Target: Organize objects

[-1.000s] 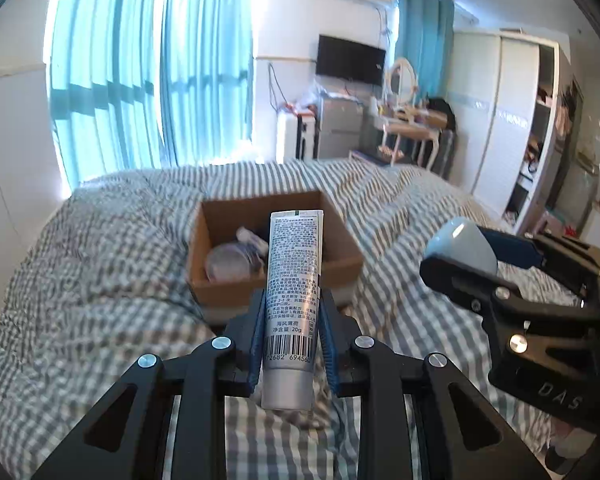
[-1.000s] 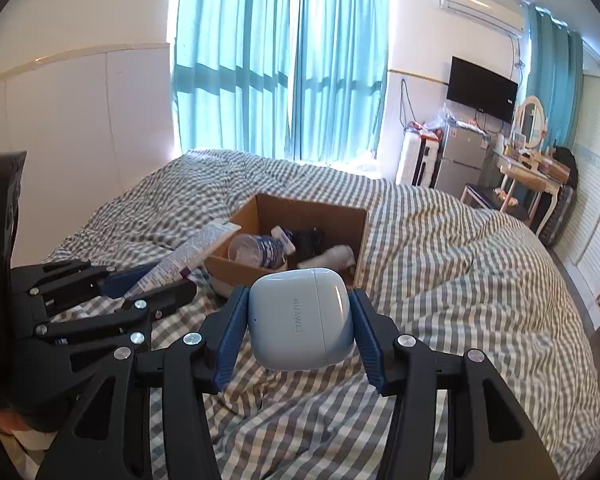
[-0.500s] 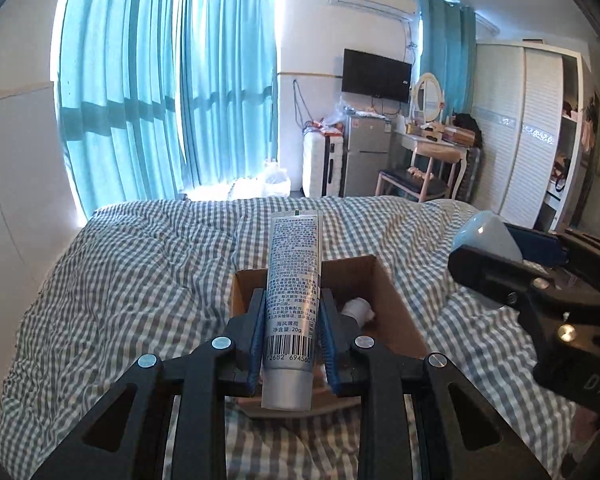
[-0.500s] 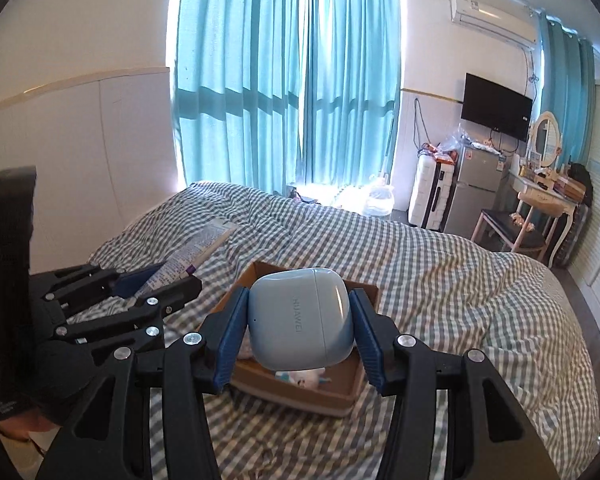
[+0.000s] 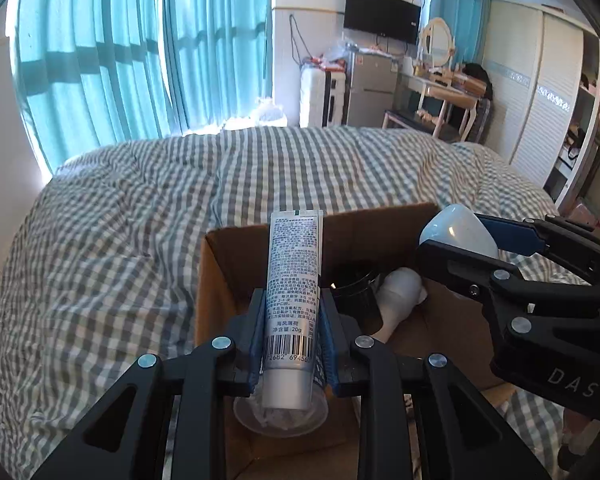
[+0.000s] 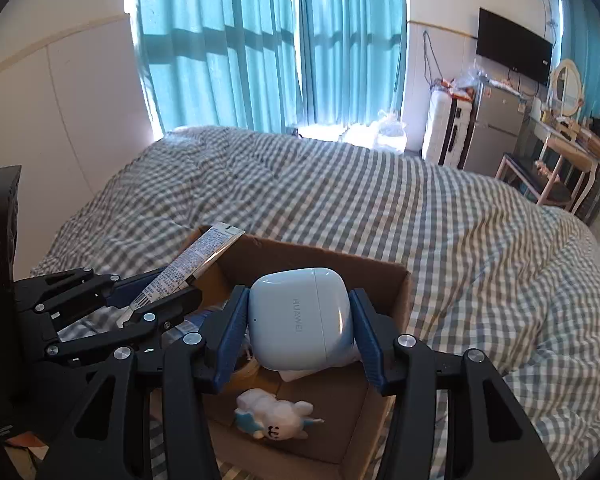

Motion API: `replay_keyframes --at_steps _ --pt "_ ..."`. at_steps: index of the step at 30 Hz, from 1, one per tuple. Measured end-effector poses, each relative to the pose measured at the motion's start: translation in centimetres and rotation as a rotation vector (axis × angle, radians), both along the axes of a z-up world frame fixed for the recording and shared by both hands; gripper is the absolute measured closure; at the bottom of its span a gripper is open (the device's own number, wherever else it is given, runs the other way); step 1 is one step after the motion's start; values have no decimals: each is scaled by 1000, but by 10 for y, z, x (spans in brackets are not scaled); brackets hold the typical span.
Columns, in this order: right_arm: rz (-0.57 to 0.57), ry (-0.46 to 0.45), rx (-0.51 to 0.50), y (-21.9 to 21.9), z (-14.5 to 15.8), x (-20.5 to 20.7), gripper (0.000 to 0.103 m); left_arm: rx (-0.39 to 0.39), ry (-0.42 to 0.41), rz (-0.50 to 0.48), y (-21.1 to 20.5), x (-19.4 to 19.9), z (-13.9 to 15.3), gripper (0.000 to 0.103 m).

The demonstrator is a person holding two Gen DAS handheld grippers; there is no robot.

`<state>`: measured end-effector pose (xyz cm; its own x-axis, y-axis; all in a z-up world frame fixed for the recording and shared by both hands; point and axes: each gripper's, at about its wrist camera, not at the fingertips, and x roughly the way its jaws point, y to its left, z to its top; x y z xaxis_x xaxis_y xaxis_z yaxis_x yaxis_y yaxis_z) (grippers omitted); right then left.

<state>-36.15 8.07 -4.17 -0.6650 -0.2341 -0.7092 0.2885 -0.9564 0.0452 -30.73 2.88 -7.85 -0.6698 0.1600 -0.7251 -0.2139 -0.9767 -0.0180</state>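
Observation:
My left gripper (image 5: 293,320) is shut on a silver toothpaste tube (image 5: 294,276), held upright over the left part of an open cardboard box (image 5: 208,276). My right gripper (image 6: 298,320) is shut on a pale blue earbuds case (image 6: 300,316), held above the same box (image 6: 400,292). The right gripper with the case (image 5: 460,232) shows at the right in the left wrist view. The left gripper with the tube (image 6: 188,272) shows at the left in the right wrist view.
The box sits on a grey checked bed cover (image 5: 120,240). Inside it lie a white plush toy (image 6: 272,420), a black jar (image 5: 356,292), a white bottle (image 5: 396,296) and a clear lid (image 5: 280,416). Curtains, a fridge and a dressing table stand beyond the bed.
Both grippers have moved forward and down over the box with their objects still held. The box now fills the lower part of both views.

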Motion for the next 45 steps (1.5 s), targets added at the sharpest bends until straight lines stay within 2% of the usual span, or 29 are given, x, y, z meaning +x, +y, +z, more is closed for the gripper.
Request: replay_keyframes --at_steps 4,9,13,18,20,21,22,23,27,29,34,42,45 --pt "-6 -32 5 10 -23 -7 53 2 -30 -1 6 -10 -16 78" --pt "-1 -49 28 9 -38 -8 52 -26 -30 -3 13 -13 -28 78" --pt "12 -58 16 10 -42 -6 52 -40 -29 -9 13 -12 -29 78" --pt "4 -25 -14 16 -33 3 52 -38 -35 -23 14 -11 -28 78" --pt "-3 -5 -23 19 -25 8 46 -42 -30 -36 16 -6 -25 76" --pt "-15 9 -28 20 -19 11 39 -43 -25 -39 17 -3 -24 75" --pt "-25 18 -34 21 -15 13 35 -44 -16 -44 18 0 -21 74" --pt "-32 22 -42 23 -11 15 35 -45 -8 -44 19 3 -18 70" --pt "-62 51 -56 30 9 24 33 -29 37 -42 16 15 2 34" --pt "-85 78 -59 32 22 30 28 -17 68 -34 14 23 15 28" --pt "-91 136 -75 35 57 51 24 26 123 -35 7 38 47 17" --pt "-116 262 -64 34 112 98 12 -12 267 23 -3 71 102 7" --pt "-123 308 -56 34 133 119 10 -4 308 44 -9 86 121 4"
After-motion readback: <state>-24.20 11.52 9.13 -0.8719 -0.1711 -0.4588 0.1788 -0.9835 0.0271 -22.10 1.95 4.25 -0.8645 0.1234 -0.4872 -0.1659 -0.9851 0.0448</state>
